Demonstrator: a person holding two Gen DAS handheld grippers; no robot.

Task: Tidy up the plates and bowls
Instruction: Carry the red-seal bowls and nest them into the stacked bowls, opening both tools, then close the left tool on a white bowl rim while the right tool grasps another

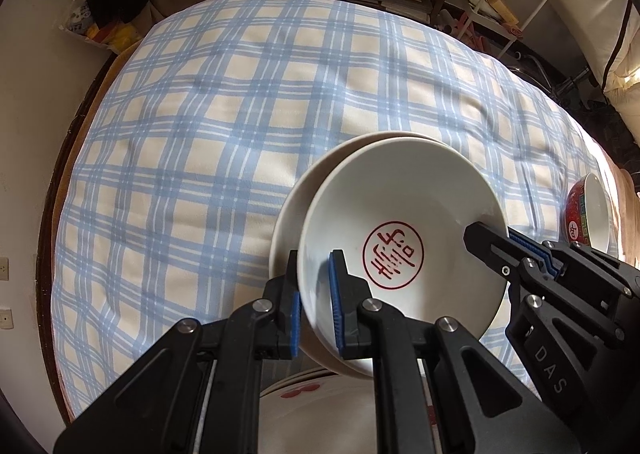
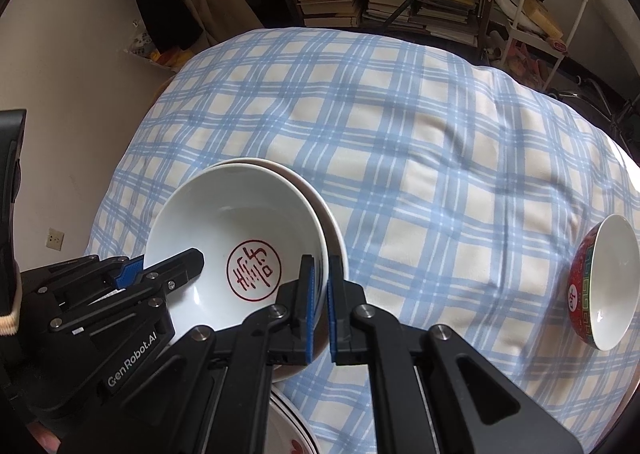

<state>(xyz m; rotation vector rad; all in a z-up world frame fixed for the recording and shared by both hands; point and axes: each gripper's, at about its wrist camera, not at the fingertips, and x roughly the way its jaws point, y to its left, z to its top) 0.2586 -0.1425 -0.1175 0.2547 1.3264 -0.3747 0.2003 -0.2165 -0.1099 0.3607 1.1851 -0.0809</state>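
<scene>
Left gripper point(image 1: 316, 302) and right gripper point(image 2: 320, 304) both clamped on opposite rims of the white bowl point(image 1: 400, 230), above the plaid tablecloth point(image 1: 200, 134), near-edge plate point(image 1: 320, 414) just below.

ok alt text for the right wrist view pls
Both grippers, right gripper and left gripper, clamp opposite rims of a white bowl nested in another, over a blue plaid cloth. A red patterned bowl lies tipped at right.

You've got a white bowl with a red seal inside point(image 1: 400, 230), tilted over another white bowl point(image 1: 296, 210) above a red-patterned plate point(image 1: 320, 406), plus a red bowl point(image 2: 604, 282) sitting well off right.
</scene>
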